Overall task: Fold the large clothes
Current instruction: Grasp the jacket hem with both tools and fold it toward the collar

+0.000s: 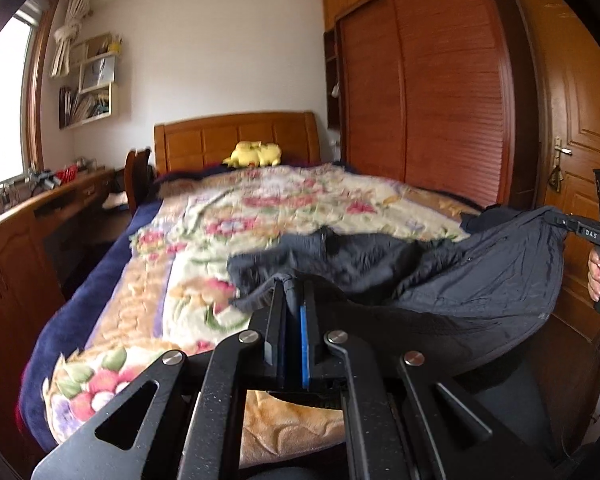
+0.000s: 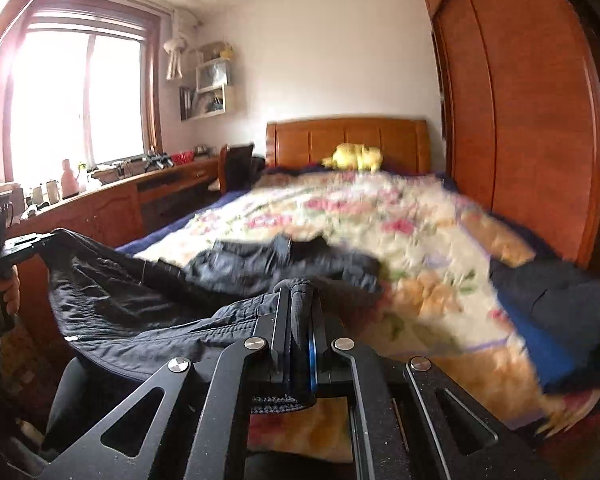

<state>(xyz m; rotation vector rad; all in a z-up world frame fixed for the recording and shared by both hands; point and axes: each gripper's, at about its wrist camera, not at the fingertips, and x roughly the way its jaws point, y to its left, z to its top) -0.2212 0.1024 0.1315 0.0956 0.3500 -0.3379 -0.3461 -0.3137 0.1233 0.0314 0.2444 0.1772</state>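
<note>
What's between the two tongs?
The dark jacket hangs stretched between the left tongs and right tongs, both clamped on it; both views show that.

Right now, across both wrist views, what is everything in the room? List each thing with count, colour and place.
jacket: one, dark navy, stretched between both claws over the foot of the bed
blanket: one, floral cream, pink and orange, covering the bed
headboard: one, orange-brown wood, far end of the bed
plush toy: one, yellow, at the headboard
second garment: one, dark blue, on the blanket's right side
wardrobe: one, red-brown, right of the bed
door: one, brown, near right
desk: one, brown wood, cluttered, under the window
window: one, bright, left wall
wall shelves: one set, cream, beside the window
left claw: shut on jacket
right claw: shut on jacket
</note>
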